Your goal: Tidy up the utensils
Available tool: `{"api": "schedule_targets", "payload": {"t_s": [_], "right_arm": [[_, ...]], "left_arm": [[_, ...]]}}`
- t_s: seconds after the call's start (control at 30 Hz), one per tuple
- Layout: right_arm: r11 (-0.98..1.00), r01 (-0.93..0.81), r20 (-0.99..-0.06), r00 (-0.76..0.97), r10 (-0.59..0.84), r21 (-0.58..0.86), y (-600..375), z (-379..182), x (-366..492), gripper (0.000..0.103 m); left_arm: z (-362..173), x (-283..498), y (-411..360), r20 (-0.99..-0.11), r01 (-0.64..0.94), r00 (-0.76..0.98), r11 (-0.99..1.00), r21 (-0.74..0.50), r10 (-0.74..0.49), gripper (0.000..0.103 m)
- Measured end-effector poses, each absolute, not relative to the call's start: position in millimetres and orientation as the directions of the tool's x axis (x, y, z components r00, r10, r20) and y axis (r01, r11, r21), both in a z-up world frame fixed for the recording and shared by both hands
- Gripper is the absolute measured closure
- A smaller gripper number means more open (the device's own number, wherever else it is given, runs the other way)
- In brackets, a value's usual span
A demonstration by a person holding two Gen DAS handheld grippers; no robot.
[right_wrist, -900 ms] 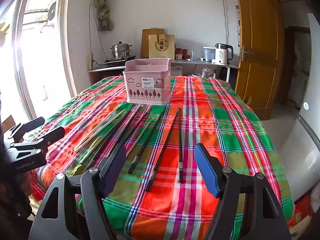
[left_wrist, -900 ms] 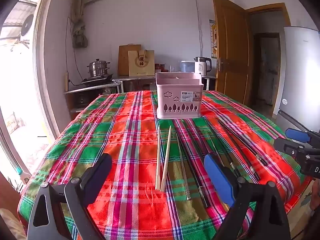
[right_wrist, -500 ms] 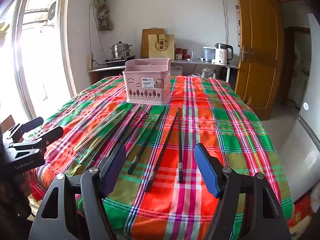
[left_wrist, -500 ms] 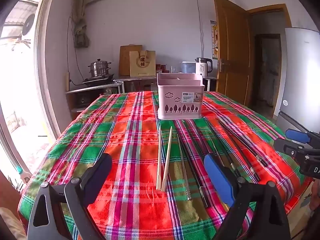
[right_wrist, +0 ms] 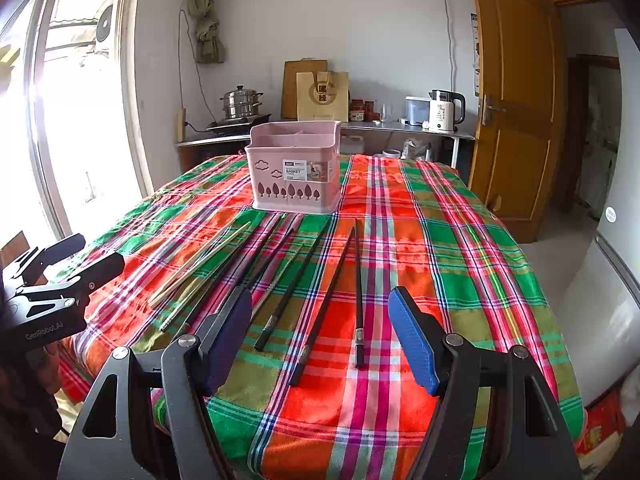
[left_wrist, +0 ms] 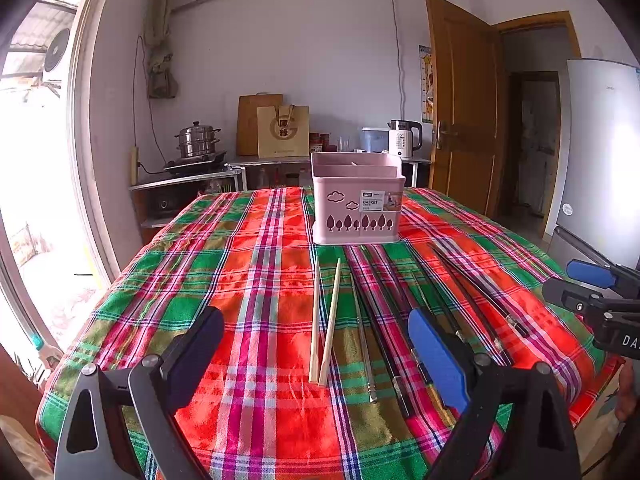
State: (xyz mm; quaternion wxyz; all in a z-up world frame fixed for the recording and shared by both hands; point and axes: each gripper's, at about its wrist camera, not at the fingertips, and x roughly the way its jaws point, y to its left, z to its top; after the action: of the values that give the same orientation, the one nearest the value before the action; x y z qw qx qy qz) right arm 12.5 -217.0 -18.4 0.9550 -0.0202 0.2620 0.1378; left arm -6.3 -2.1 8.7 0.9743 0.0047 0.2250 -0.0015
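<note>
The pink plastic basket (left_wrist: 356,200) stood on the plaid tablecloth (left_wrist: 256,264), its compartments hidden from view. Chopsticks lay before it: a pale wooden pair (left_wrist: 325,320), and dark ones (right_wrist: 316,300) that blurred into the stripes. Left gripper (left_wrist: 316,354) and right gripper (right_wrist: 320,334) hung released, empty.

basket (left_wrist: 356,200) compartments' contents hidden, label unreadable

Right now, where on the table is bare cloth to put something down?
Free cloth lies left of the wooden chopsticks, toward the window, and right of the rightmost black chopstick, toward the door. Between them, in front of the pink basket, chopsticks crowd the tablecloth.
</note>
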Motion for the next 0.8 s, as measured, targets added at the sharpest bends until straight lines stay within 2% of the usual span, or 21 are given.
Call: {"api": "schedule_targets", "payload": {"t_s": [0.8], "right_arm": [[0.962,-0.273,-0.506,0.825,0.250,0.030,-217.5,-15.9,12.3,0.032]], "left_arm": [[10.9,-7.2,-3.7,-0.441,0.015,0.898,1.000,0.003,-0.012,0.009]]}}
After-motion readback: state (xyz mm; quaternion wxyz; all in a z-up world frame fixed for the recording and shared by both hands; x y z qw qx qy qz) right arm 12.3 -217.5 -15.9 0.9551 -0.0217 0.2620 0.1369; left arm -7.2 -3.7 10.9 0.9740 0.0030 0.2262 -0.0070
